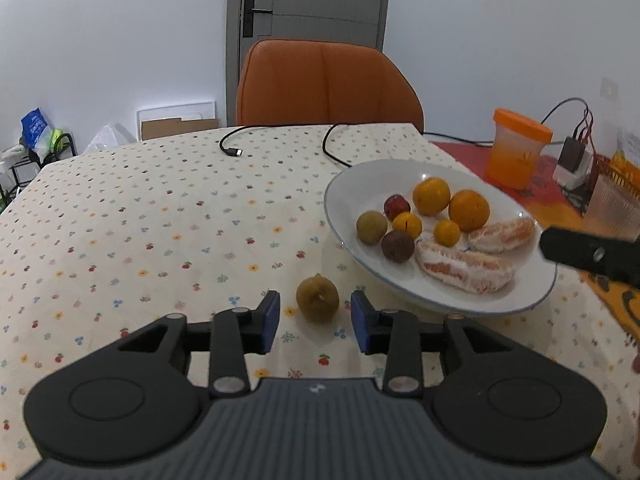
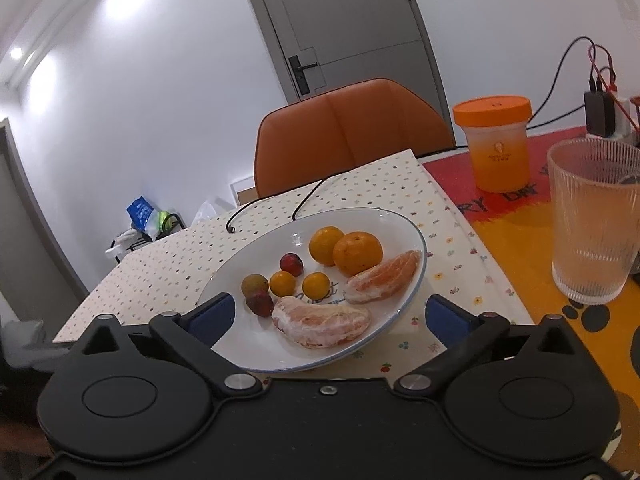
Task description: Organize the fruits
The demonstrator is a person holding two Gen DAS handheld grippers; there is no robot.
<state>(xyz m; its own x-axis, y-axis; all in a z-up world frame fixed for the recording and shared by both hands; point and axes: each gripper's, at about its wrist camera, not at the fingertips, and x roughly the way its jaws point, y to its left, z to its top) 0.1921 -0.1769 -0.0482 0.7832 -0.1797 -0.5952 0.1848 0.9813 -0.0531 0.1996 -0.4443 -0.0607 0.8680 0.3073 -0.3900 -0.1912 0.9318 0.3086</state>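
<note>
Left gripper [image 1: 315,322] jaws released, straddling brown fruit [image 1: 317,299] on counter [image 1: 140,220], just beside plate [image 1: 520,304]. Right gripper [image 2: 330,318] jaws spread wide over plate near edge, grasping nothing. Remaining fruit on plate.

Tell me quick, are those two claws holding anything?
Left gripper: open, empty, a brown fruit on the table between its fingers.
Right gripper: open wide, empty, at the plate.

Glossy glazed plate [image 2: 408,236]; matt printed cloth on table [image 1: 120,220]; ribbed clear glass [image 2: 592,224] (smooth rim); chair [image 1: 328,84] upholstered in smooth leather-like material
</note>
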